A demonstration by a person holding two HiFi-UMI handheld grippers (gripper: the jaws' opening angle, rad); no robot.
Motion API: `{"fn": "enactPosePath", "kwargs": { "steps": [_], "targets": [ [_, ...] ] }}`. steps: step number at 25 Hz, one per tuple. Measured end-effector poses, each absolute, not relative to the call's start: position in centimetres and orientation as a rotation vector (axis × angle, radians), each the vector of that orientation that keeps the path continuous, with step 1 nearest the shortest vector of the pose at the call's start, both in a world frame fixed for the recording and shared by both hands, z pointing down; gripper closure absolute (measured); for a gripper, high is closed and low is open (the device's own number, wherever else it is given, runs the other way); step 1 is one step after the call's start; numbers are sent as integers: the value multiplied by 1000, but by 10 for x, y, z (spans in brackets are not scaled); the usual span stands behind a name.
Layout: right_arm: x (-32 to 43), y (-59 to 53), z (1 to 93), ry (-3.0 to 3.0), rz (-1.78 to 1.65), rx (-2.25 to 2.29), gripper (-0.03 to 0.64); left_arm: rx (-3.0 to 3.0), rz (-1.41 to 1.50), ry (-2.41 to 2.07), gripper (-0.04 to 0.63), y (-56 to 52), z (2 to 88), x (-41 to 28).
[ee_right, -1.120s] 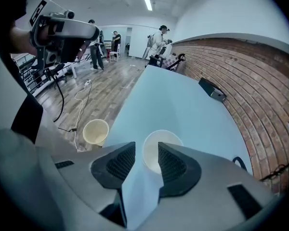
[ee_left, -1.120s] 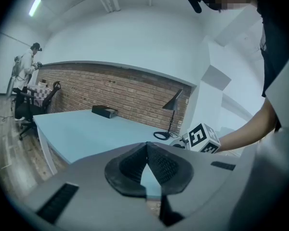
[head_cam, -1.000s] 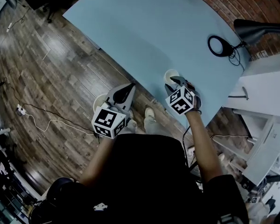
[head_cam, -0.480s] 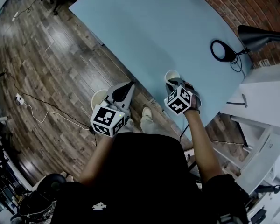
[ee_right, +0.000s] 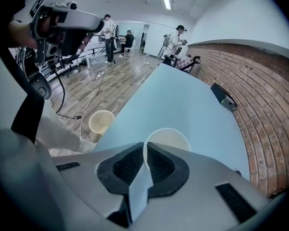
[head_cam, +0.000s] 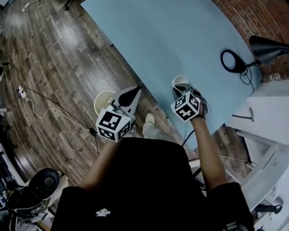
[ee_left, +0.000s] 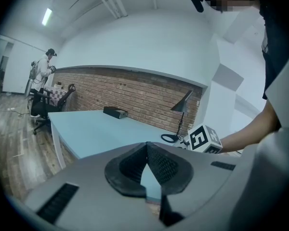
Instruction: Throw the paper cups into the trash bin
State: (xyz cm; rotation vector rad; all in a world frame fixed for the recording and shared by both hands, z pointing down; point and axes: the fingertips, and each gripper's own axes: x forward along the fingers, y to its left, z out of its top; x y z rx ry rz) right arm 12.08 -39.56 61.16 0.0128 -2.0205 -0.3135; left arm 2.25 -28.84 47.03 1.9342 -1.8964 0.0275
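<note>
Pale blue and smooth, the table (head_cam: 183,32) is bearing a white paper cup (ee_right: 169,137) at its near edge, unmoved since a second ago. Our right gripper (ee_right: 144,150) has just been closing, and its ribbed jaws are now pinching the cup's thin wall. Our left gripper (ee_left: 147,147), tips together and empty, is hovering off that edge near the round cream trash bin (head_cam: 104,101).

A light-blue table (head_cam: 173,37) runs along a red brick wall (head_cam: 260,8). Near its wall-side edge lies a black ring (head_cam: 232,60) with a cord, just beside a black desk lamp (head_cam: 272,47). A flat black box (ee_left: 115,112) sits at the far end. The floor (head_cam: 53,66) is dark wood planks — a white power strip (head_cam: 20,89) lies on it, cable trailing. White furniture (head_cam: 274,105) stands at the table's end, and people (ee_right: 176,38) stand well off across the room.
</note>
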Motion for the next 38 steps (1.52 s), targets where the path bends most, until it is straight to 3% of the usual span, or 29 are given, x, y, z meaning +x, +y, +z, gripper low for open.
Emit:
{"fn": "enactPosePath", "kwargs": {
  "steps": [19,38],
  "targets": [
    [58,-365,590,-2184,-360,-201,591,1686,-8,-2112,586,-236,477,9],
    [-25,-253,594,-2160,-484,-488,592,1417,-89,-2310,586,-122,485,-49]
  ]
}}
